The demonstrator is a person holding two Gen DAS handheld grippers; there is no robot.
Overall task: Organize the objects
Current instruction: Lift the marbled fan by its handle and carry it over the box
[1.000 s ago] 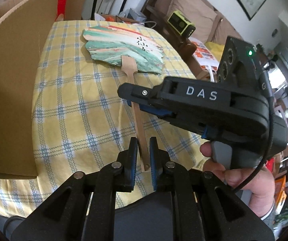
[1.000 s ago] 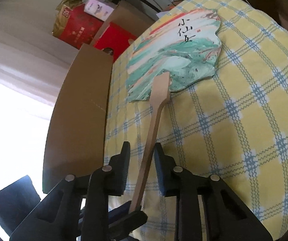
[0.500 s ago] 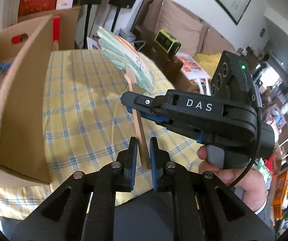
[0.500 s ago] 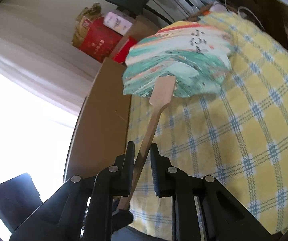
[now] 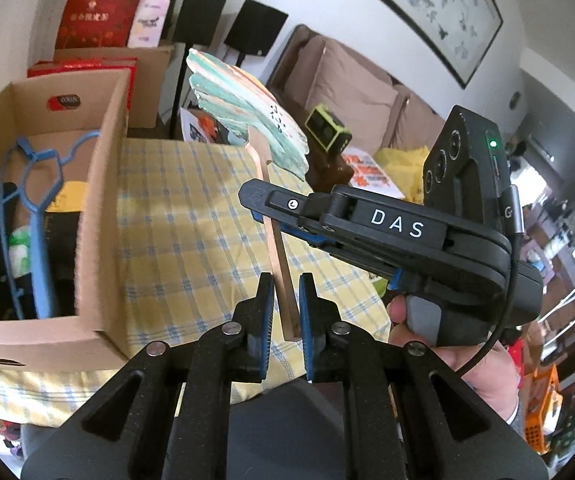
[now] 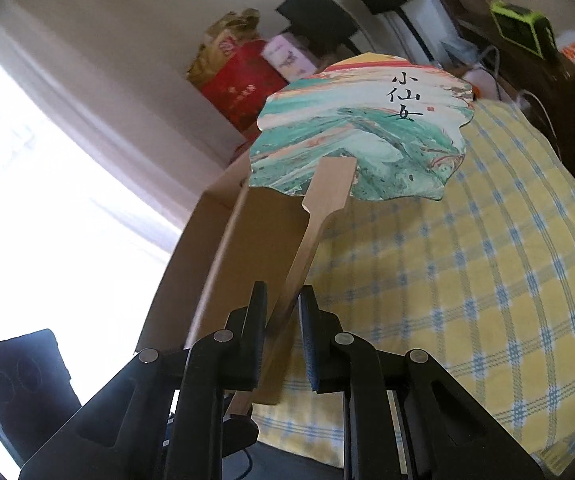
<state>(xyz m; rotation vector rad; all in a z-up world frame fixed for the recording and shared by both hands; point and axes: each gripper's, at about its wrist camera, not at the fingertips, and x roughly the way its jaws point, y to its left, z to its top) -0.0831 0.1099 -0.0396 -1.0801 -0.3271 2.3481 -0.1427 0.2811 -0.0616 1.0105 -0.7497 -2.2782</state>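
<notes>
Both my grippers are on the same thing right now. The left gripper (image 5: pixel 286 304) has its jaws clamped on the bottom end of the fan handle (image 5: pixel 277 256), and the right gripper (image 6: pixel 283 312) is pinched on that same wooden stick a bit higher up. From the left wrist cam I can see the right gripper (image 5: pixel 253 200) from the side, with "DAS" in white letters on its body, a green light lit on top, and the hand (image 5: pixel 471 360) wrapped around its grip. The right cam shows none of that.

The fan (image 6: pixel 361 130) is up off the yellow checked tablecloth (image 6: pixel 487 280), handle pointing down at me, paper face tilted. The right cam gets the painted side square on: green and orange swirls with three black brush characters, 小仙女, and a tiny red seal. The left cam only catches it edge-ish.

Left of the fan sits the open cardboard box (image 5: pixel 103 184), on the cloth with its near edge right at the table's front. Only the left cam looks inside: a blue plastic hanger (image 5: pixel 35 216) and dark stuff I can't make out, plus a red oval label on the far wall, unreadable. The right cam just sees the box's outer wall.

The cloth between box and fan is bare. Further back there's a red gift bag (image 5: pixel 99 12) with gold characters too blurry to read.
</notes>
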